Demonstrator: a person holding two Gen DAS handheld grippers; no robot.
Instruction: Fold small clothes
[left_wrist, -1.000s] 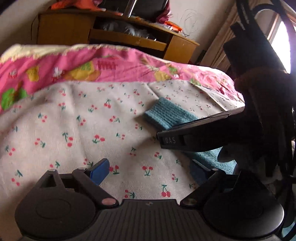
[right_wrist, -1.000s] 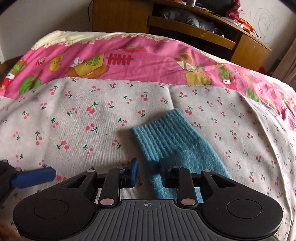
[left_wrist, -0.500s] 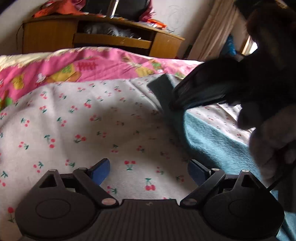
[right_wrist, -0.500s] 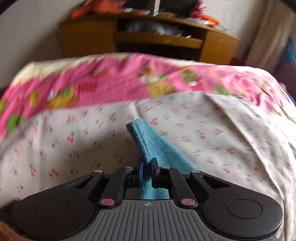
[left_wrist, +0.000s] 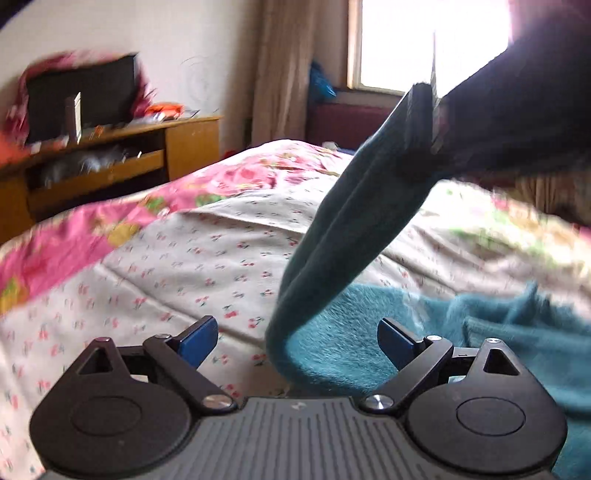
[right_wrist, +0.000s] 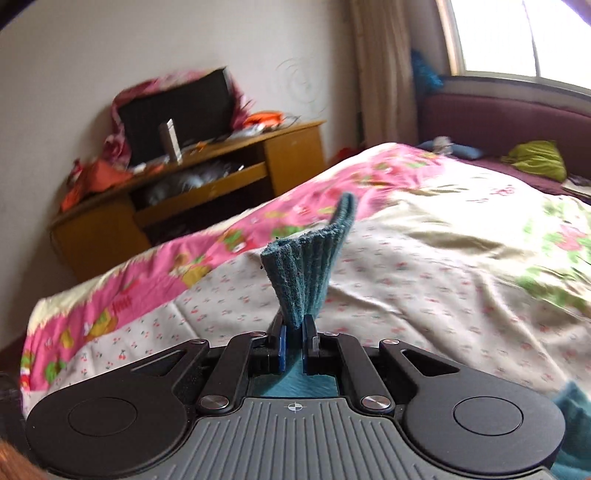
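Folding barely begun: the right claw (right_wrist: 293, 345), clenched on the ribbed cuff of the fuzzy teal knitted garment (left_wrist: 343, 236), lifts it above the cherry-print bedspread (left_wrist: 177, 280), while the left claw (left_wrist: 297, 341) stands released beside its lower part, no fold yet made.

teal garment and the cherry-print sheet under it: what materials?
Teal garment: looks like a fuzzy knit, maybe wool or acrylic; ribbed cuff in the right gripper, nappy pile where it lies on the bed. Cherry-print sheet: thin matte woven fabric, likely cotton; it creases softly, no sheen.
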